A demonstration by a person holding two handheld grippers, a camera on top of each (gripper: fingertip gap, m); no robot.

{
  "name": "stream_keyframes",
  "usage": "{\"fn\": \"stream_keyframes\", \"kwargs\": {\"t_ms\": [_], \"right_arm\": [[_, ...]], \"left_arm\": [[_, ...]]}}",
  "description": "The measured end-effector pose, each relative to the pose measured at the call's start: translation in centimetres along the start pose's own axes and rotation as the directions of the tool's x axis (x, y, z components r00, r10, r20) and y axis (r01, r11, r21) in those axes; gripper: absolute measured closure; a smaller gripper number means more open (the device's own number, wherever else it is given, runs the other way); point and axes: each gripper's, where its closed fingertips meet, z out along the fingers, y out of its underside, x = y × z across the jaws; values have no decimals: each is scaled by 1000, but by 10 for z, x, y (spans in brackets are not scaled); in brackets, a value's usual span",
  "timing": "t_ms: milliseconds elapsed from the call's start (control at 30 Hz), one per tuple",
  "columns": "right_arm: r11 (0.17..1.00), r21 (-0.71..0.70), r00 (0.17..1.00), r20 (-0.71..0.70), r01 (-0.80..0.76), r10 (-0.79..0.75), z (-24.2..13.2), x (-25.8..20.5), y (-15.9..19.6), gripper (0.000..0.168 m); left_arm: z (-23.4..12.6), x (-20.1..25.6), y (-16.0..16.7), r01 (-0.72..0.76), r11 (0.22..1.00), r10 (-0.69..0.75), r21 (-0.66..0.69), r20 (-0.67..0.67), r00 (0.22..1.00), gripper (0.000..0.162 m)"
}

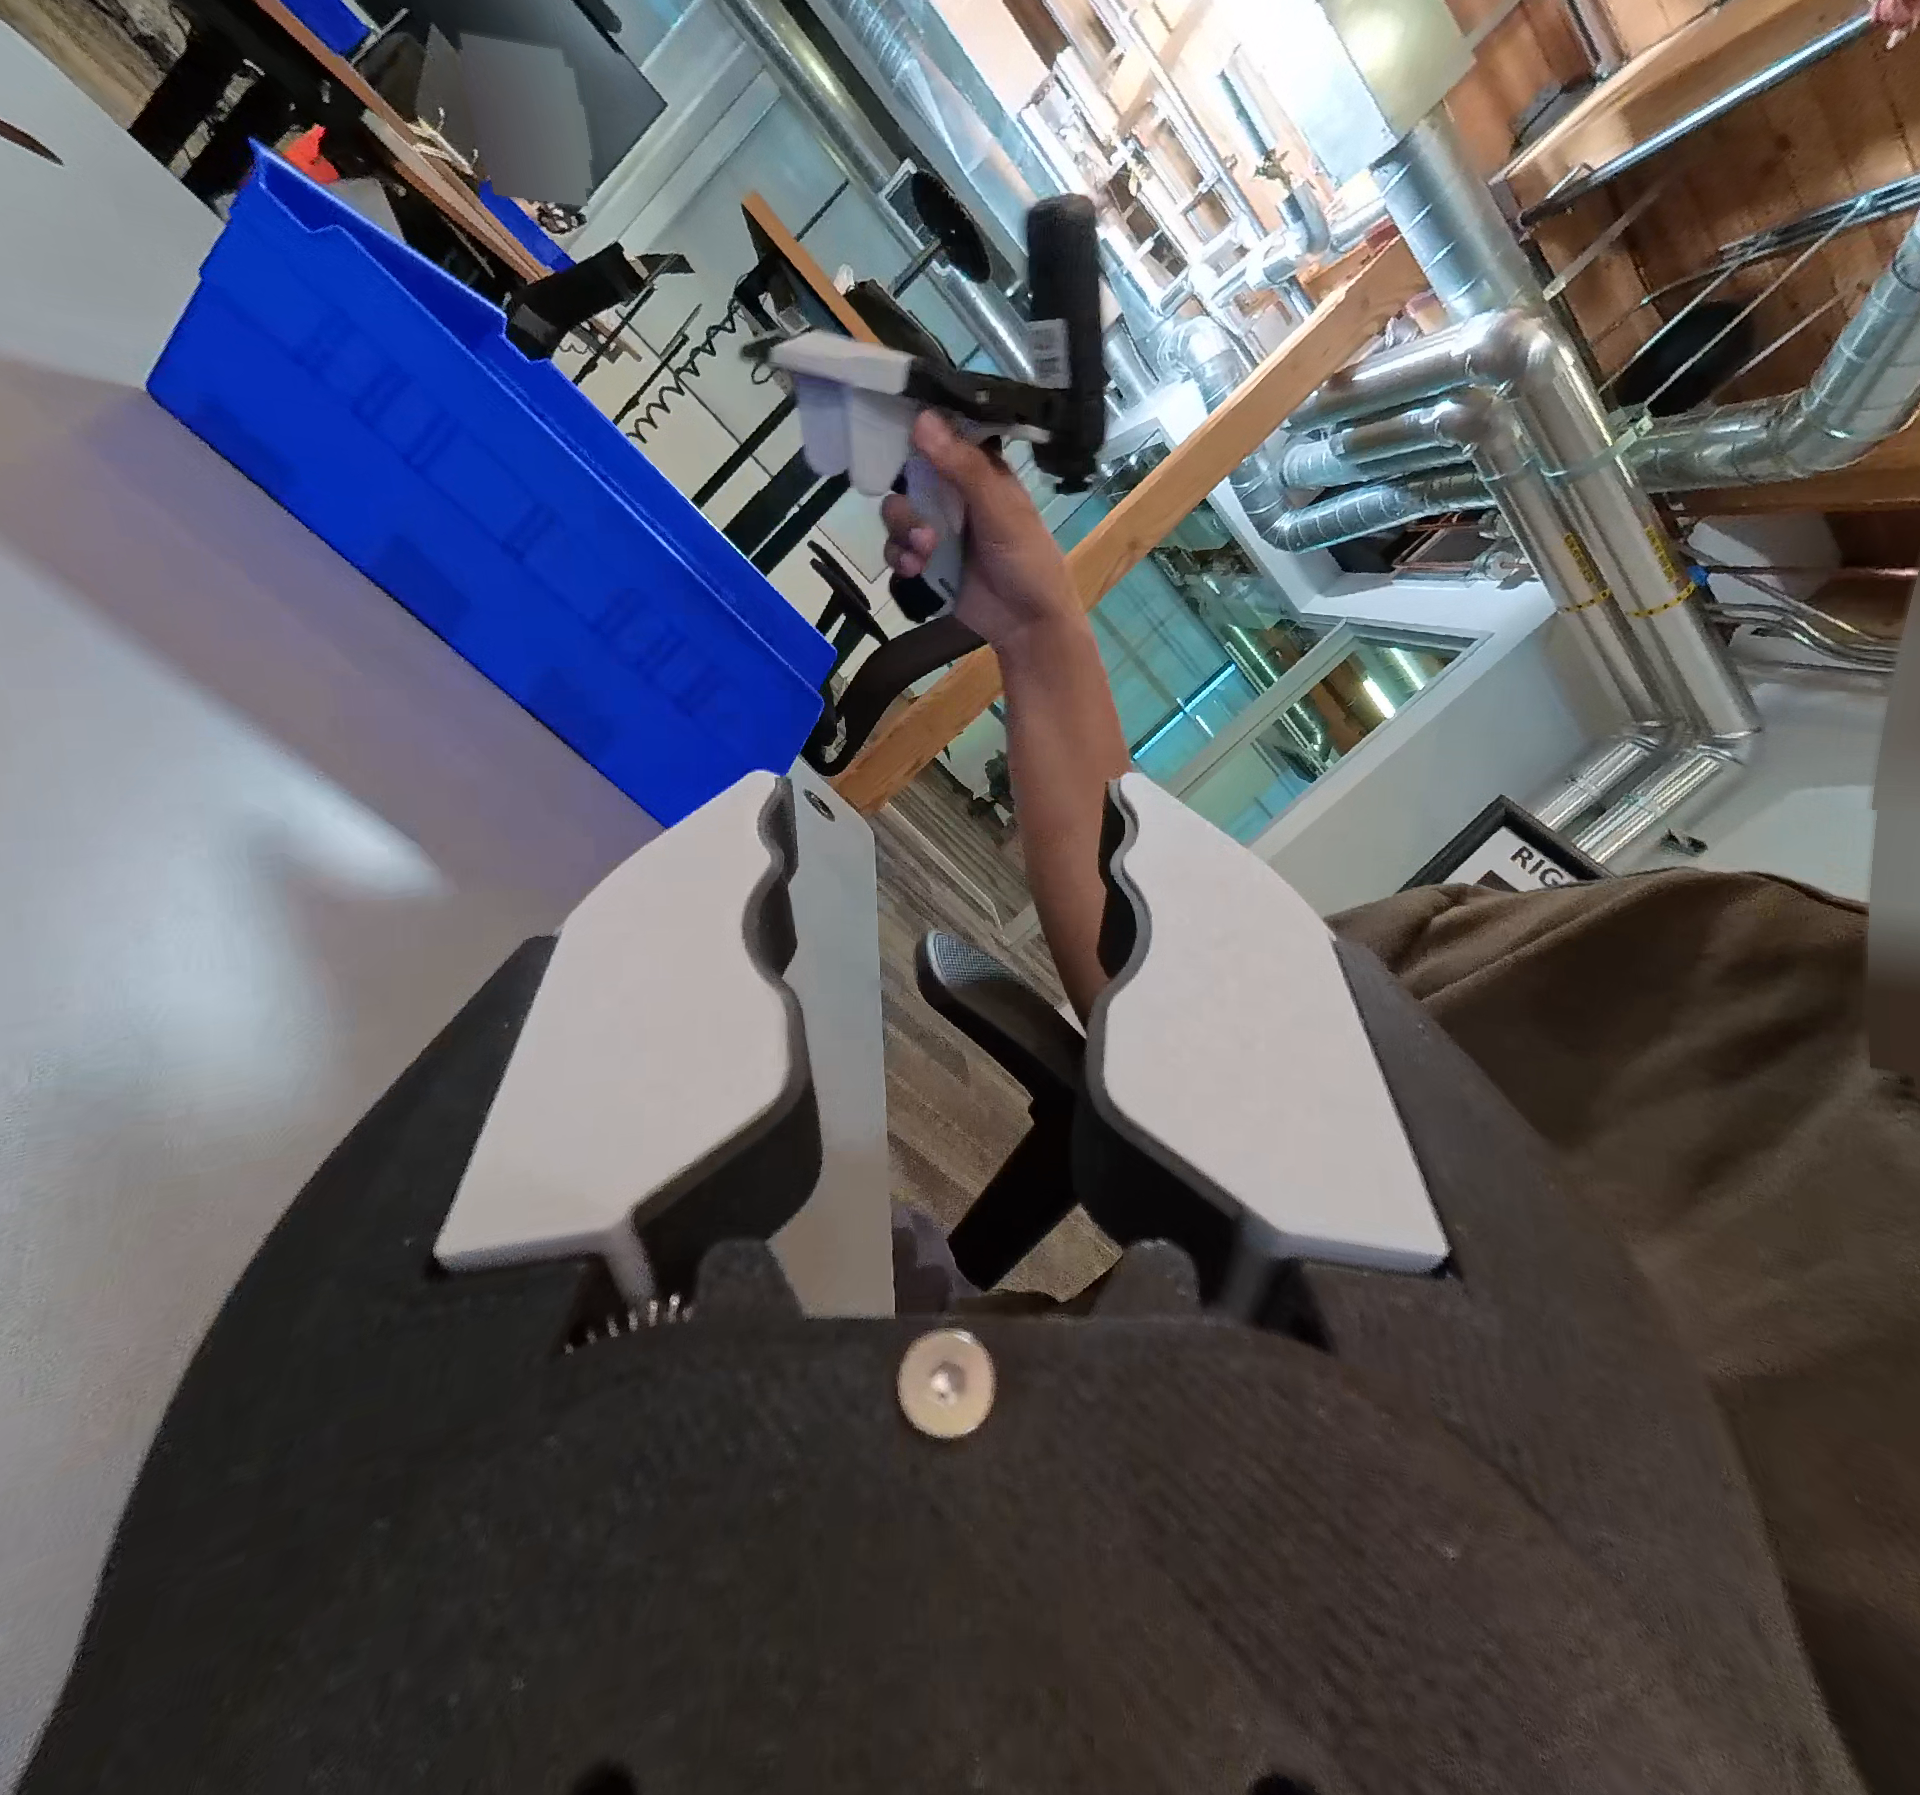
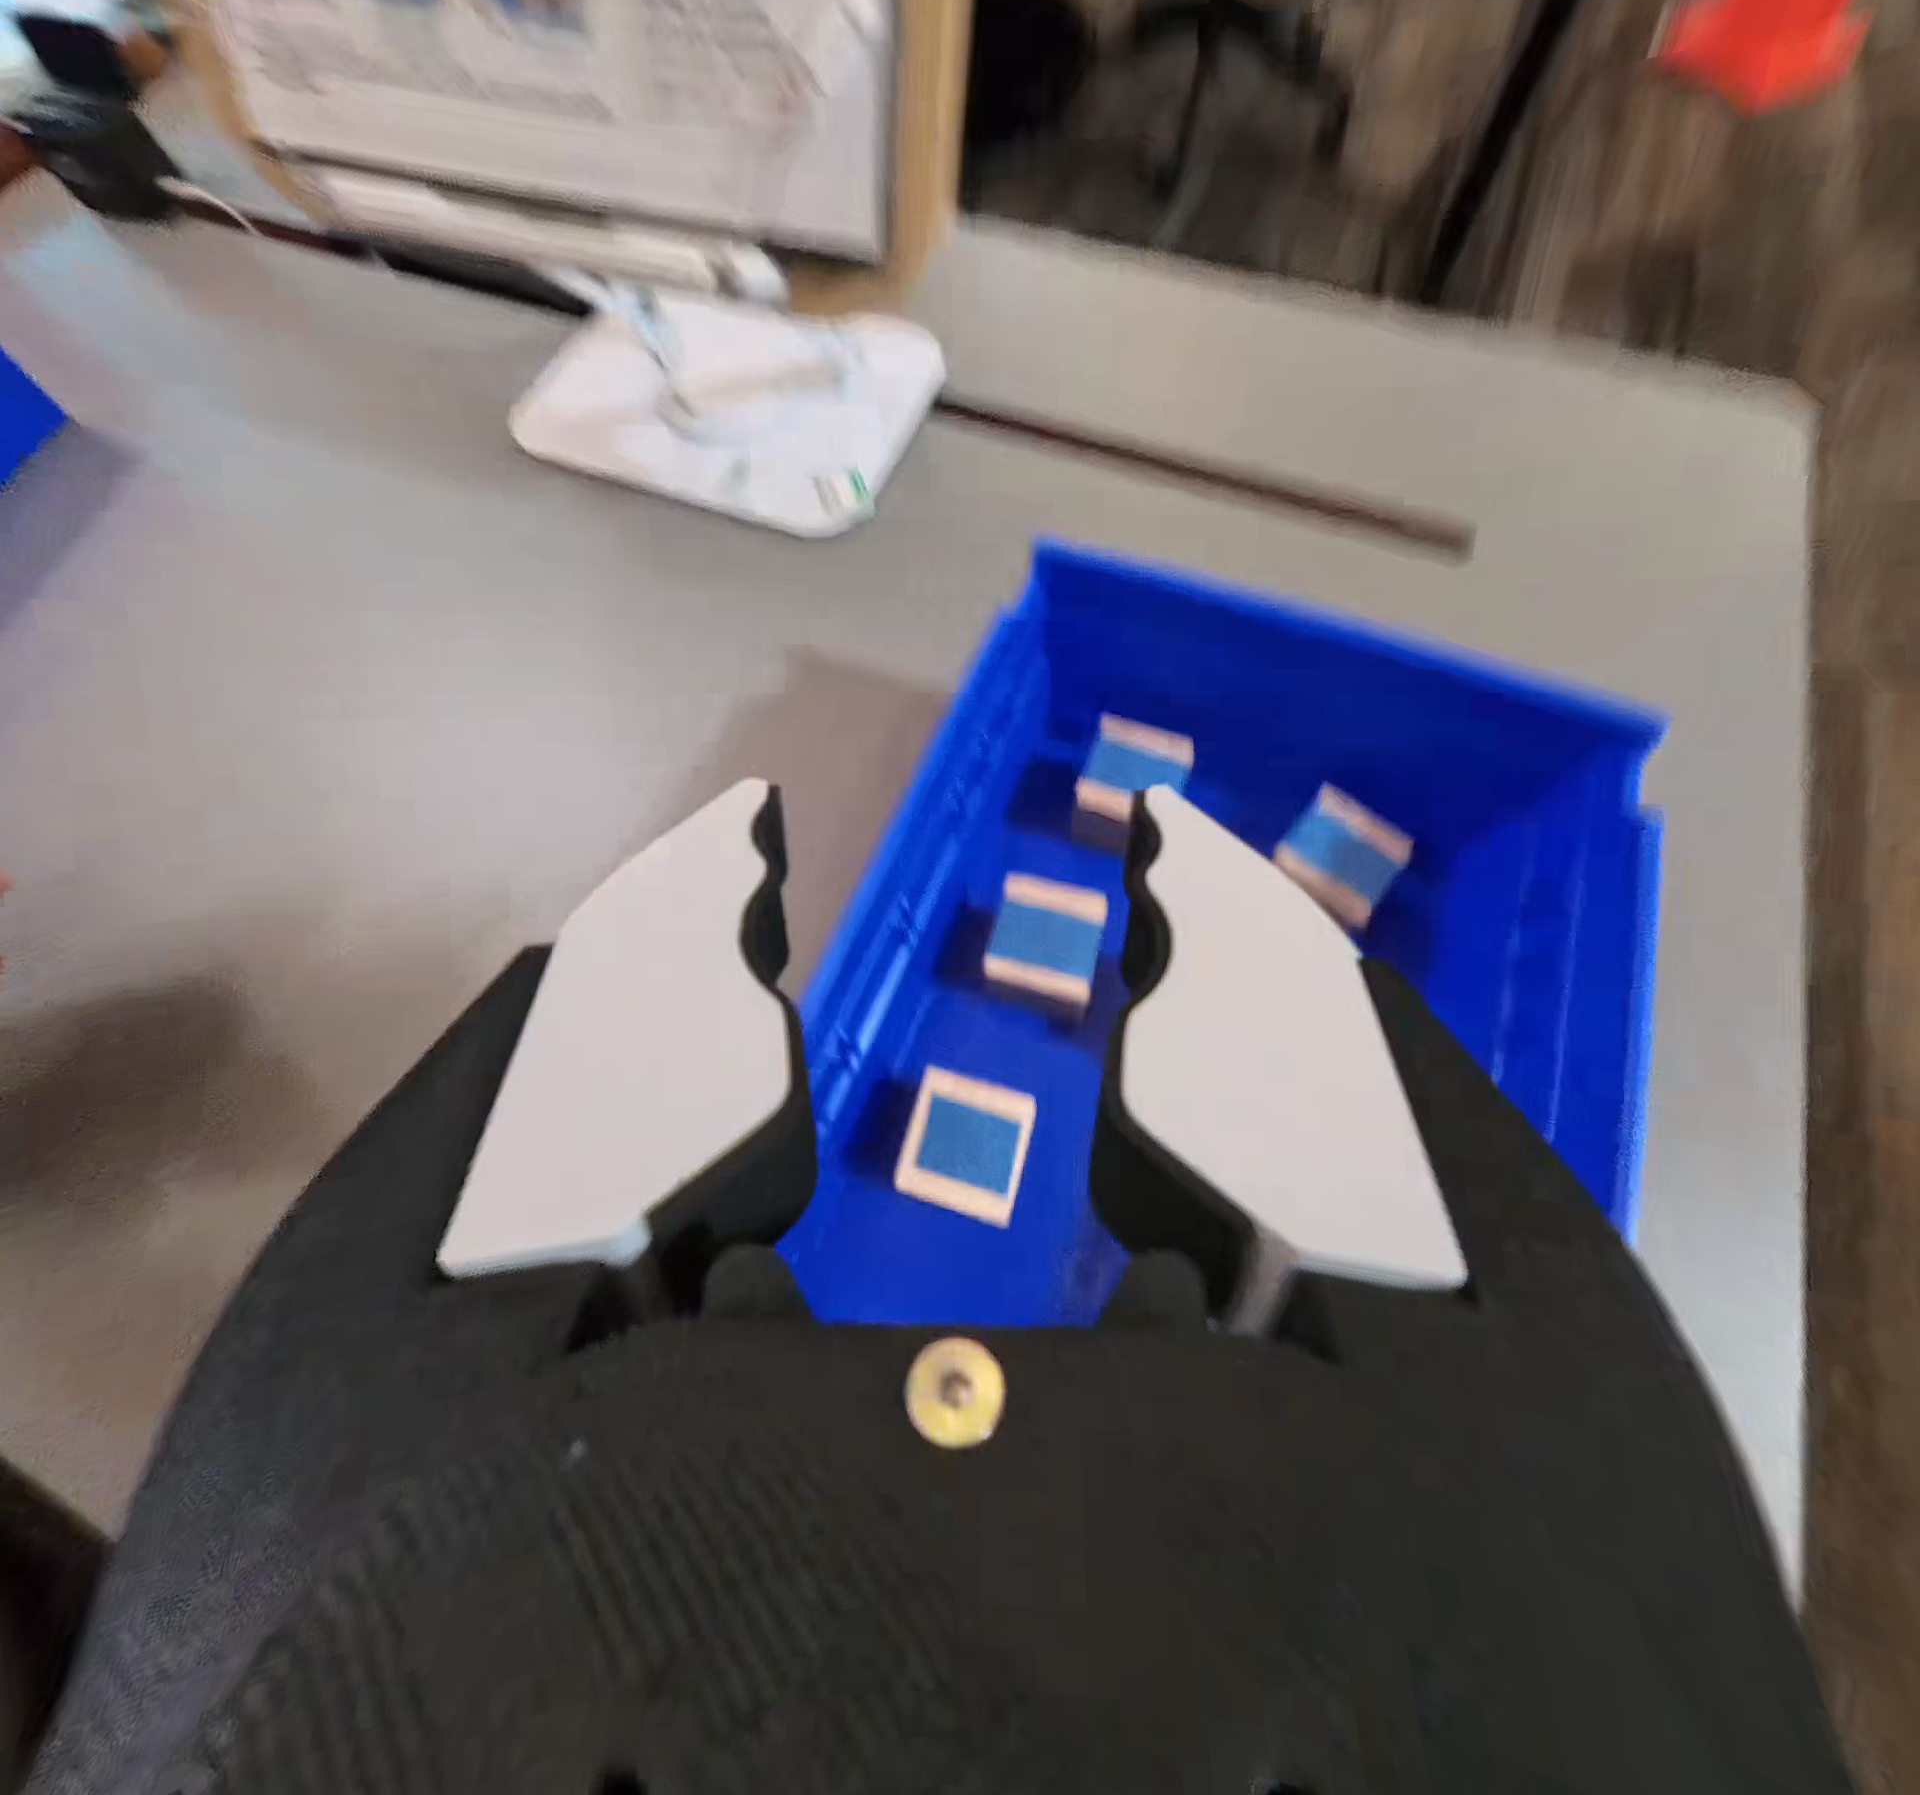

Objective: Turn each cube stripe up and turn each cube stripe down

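Our right gripper (image 2: pixel 956 810) hung with its jaws apart and nothing between them, above the near end of the bin (image 2: pixel 1455 706). Our left gripper (image 1: pixel 951 800) was likewise spread and empty, tilted up toward the room, well away from the work.

We judged this the approach — no cube gripped yet. The next move called for lowering onto one cube and closing squarely across its sides.

Four cubes lay in the bin, blurred: one nearest at 6 o'clock (image 2: pixel 966 1158), one at centre (image 2: pixel 1044 945), two at 12 (image 2: pixel 1132 774) and 2 (image 2: pixel 1345 857). Each showed a blue face with pale edges.
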Motion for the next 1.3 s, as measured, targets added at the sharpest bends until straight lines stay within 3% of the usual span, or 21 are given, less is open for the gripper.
{"fn": "stream_keyframes", "kwargs": {"t_ms": [67,133,233,300,400,500,600,667,767,1000,1167,1300], "right_arm": [[970,181,987,-12,161,-161,-19,-33,-31,101],[882,378,950,16,282,-311,-34,-83,-51,93],[696,697,913,153,171,-377,-49,-168,-50,94],[633,771,915,202,71,-349,-40,-203,-27,110],[734,678,908,324,-29,-264,-4,-238,23,116],[811,583,877,367,44,-311,10,-266,46,123],[779,615,904,256,122,-343,11,-265,43,167],[725,675,942,133,141,-307,6,-250,33,168],[714,679,962,41,171,-269,6,-232,27,168],[753,651,995,-54,97,-82,5,-189,22,168],[776,626,997,-58,69,-41,7,-179,25,168],[778,625,996,-85,69,-20,9,-174,26,168]], "left_arm": [[3,3,-4,-8,1000,9,5,-7,1000,105],[5,7,-10,-15,1000,16,20,-17,1000,105],[6,4,-18,-7,999,8,50,-14,1000,105],[6,1,-25,28,996,-26,85,-24,999,105],[1,-8,-38,30,988,-31,149,3,1000,107],[-8,-16,-46,-44,987,35,157,61,998,111],[-15,-27,-51,-152,979,132,138,143,981,113],[-16,-28,-51,-187,974,168,124,148,975,130],[-16,-29,-49,-208,973,191,101,154,969,136],[-22,-49,-49,-336,941,305,47,314,899,145],[-22,-54,-46,-396,918,371,1,351,860,162],[-22,-54,-45,-433,901,414,-28,357,838,162]]}}
